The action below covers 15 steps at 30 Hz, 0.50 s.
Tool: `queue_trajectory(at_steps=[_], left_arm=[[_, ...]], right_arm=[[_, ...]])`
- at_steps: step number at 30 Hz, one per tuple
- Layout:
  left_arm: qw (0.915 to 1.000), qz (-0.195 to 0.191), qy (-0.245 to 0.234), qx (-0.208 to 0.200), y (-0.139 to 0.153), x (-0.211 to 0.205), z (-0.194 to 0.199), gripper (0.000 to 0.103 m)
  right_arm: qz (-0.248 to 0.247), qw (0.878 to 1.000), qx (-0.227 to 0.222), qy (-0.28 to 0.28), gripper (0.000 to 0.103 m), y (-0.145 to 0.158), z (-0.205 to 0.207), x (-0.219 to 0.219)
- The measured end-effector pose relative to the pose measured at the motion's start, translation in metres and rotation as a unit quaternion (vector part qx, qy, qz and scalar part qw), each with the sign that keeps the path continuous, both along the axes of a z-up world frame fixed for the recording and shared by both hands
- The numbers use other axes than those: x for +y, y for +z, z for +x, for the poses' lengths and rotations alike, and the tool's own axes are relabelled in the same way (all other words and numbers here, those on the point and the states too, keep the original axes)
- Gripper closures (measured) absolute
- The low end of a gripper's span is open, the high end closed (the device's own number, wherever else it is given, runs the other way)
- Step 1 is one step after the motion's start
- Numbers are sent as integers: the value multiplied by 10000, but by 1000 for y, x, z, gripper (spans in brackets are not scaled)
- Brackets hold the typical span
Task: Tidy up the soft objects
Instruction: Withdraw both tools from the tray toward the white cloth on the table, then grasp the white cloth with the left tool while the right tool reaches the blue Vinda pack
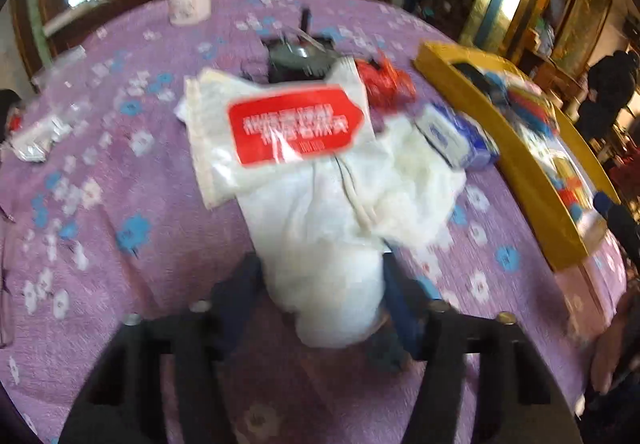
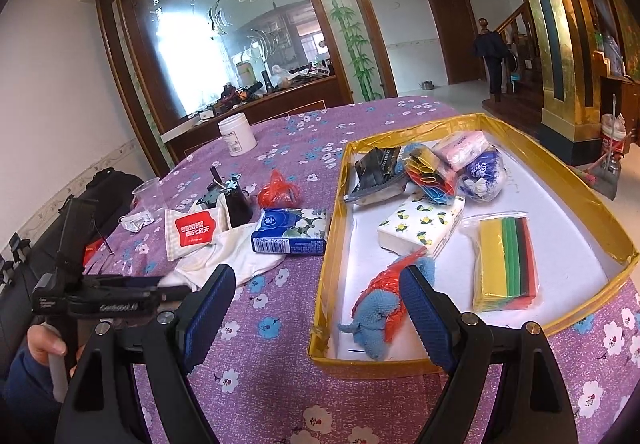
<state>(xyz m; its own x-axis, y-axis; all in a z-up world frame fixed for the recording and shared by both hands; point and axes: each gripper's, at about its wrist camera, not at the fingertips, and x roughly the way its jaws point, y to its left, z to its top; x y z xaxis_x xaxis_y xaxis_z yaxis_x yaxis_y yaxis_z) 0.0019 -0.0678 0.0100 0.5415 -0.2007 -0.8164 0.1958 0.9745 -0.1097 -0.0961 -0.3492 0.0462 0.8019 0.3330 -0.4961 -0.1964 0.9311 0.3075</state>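
Two grippers are in play: the left gripper (image 1: pixel 324 284) has its fingers pinched on the near end of a white cloth (image 1: pixel 344 211), while the right gripper (image 2: pixel 316 308) hangs with its fingers spread wide and nothing between them, straddling the near corner of the gold-rimmed tray (image 2: pixel 556 328). The cloth lies on the purple flowered bench (image 1: pixel 120 171), running straight out from the left fingers, so its long axis follows the direction they point; its far end is partly under a white packet with a red label (image 1: pixel 280 127). Gripping it by the near end probably lets it be drawn out from under the packet and carried rather than bunched up. Ahead and to the right of the left fingers sits a blue tissue pack (image 1: pixel 456 139), with a red plastic bag (image 1: pixel 384 83) beyond it. Between the right fingers, inside the tray, lies a blue knitted toy in red netting (image 2: pixel 380 304), lengthwise toward the fingers; farther in are a lemon-print tissue pack (image 2: pixel 424 224) and a bagged stack of coloured sheets (image 2: pixel 504 264). The tray seems to be the collecting place, so the cloth likely goes there next. The left view is blurred, so fine detail at the grip is uncertain.
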Motion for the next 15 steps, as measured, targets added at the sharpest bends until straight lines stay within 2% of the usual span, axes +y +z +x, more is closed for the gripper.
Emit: queue_trajectory(at_steps=[1, 2, 4, 6, 10, 12, 15], left_arm=[[9999, -99, -85, 3, 2, -1, -1, 76], [9999, -80, -98, -36, 3, -2, -3, 81], [9998, -10, -97, -143, 8, -2, -12, 82], [9995, -184, -172, -209, 14, 1, -24, 83], [9959, -593, -302, -618, 33, 16, -58, 83], [9934, -758, -364, -782, 37, 23, -71, 83], [9920, -871, -360, -834, 35, 27, -69, 83]], right_arm=[[7, 10000, -3, -6, 16, 0, 0, 0], [16, 10000, 0, -15, 16, 0, 0, -1], [18, 10000, 19, -30, 16, -1, 1, -1], [-57, 10000, 44, 0, 16, 0, 1, 1], [-105, 9996, 123, 216, 16, 10, 6, 11], [-19, 9986, 267, 449, 16, 23, 15, 19], [-9, 9954, 610, 740, 16, 39, 43, 34]])
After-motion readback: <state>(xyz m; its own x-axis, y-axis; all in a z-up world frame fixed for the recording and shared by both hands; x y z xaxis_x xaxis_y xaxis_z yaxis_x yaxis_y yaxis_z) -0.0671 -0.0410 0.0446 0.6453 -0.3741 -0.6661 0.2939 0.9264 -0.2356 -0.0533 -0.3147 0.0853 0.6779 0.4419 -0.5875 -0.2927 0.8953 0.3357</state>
